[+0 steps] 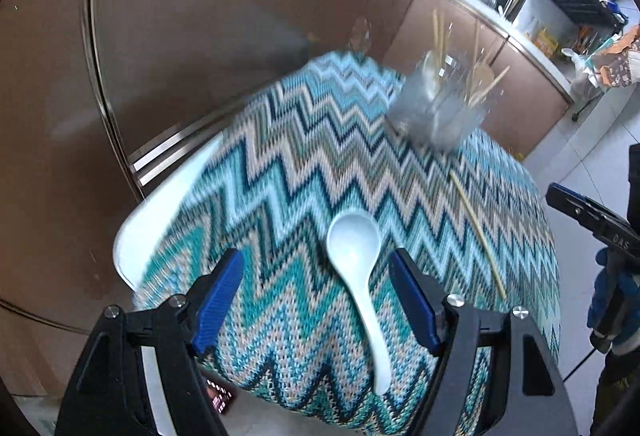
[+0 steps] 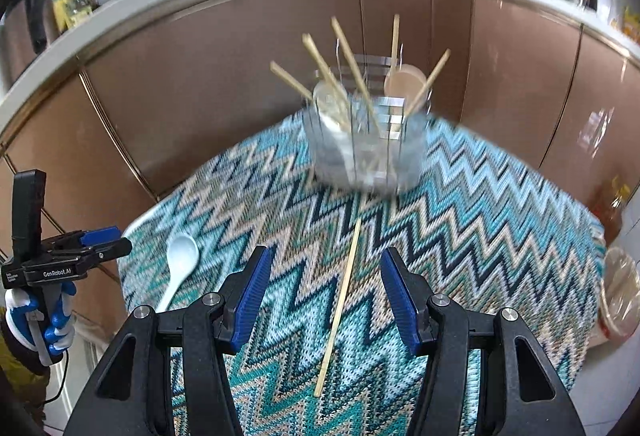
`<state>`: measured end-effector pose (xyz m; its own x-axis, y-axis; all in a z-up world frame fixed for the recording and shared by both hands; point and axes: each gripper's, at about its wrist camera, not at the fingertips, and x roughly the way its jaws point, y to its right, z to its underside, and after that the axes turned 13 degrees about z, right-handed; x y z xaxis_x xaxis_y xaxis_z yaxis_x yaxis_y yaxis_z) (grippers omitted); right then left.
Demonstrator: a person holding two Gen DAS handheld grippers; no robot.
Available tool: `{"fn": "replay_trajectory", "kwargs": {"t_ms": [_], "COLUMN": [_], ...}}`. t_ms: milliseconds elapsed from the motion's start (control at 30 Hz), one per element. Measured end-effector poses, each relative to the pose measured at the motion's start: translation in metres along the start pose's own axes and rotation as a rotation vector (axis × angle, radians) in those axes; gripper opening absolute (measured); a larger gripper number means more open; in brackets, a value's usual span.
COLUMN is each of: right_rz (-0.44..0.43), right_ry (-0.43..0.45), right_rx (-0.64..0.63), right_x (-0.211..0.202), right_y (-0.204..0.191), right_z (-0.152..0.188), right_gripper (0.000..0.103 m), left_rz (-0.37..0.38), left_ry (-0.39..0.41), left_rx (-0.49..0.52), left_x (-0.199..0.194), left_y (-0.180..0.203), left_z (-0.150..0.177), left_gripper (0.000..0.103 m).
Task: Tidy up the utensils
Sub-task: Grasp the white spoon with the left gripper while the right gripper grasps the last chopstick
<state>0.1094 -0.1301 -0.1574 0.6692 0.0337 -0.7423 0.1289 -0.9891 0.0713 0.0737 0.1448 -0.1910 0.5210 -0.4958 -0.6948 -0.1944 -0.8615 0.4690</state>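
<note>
My left tool [image 1: 316, 300] gapes over a white spoon [image 1: 362, 288]; my right tool [image 2: 326, 298], released, straddles a chopstick [image 2: 340, 304]; the far-edge holder [image 2: 366, 152] is blurred.

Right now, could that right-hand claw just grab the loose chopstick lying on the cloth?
Probably yes. The right gripper is open, and the chopstick lies flat between its fingers, nothing covering it. The white spoon sits well off to the side.

Open patterned cloth [image 2: 480, 236] is lying clear between the white spoon [image 1: 356, 276] and the loose chopstick [image 2: 340, 304]. The utensil holder [image 2: 364, 144] with splayed chopsticks [image 2: 352, 72] is blocking the far edge, just before the cabinet doors [image 2: 224, 84].
</note>
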Motion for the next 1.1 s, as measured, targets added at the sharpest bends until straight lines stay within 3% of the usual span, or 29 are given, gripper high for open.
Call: {"fn": "replay_trajectory", "kwargs": {"t_ms": [333,700,767,833,1100], "right_rz": [-0.050,-0.075,-0.083,-0.080,-0.042], "right_ry": [-0.168,-0.234,-0.249,-0.265,-0.321], "right_rx": [0.016,-0.008,-0.003,-0.002,0.001], "right_x": [0.056,0.089,0.096,0.103,0.137], "right_y": [0.004,0.001,0.002,0.003,0.009], "right_z": [0.001,-0.007,-0.009,-0.011,-0.025], "right_gripper": [0.057,0.056,0.055,0.047,0.031], "left_rz": [0.109,0.142,0.138,0.135,0.138], "left_ry": [-0.097,-0.098,-0.104,-0.115,-0.167], "left_rx": [-0.112,-0.086,-0.071,-0.062,-0.076], "left_x": [0.026,0.037,0.042,0.047,0.065], "left_y": [-0.031,-0.028,-0.024,-0.022,-0.020], "left_z": [0.011,-0.001,-0.005,-0.007,-0.021], "left_gripper": [0.073,0.071,0.067,0.056,0.039]}}
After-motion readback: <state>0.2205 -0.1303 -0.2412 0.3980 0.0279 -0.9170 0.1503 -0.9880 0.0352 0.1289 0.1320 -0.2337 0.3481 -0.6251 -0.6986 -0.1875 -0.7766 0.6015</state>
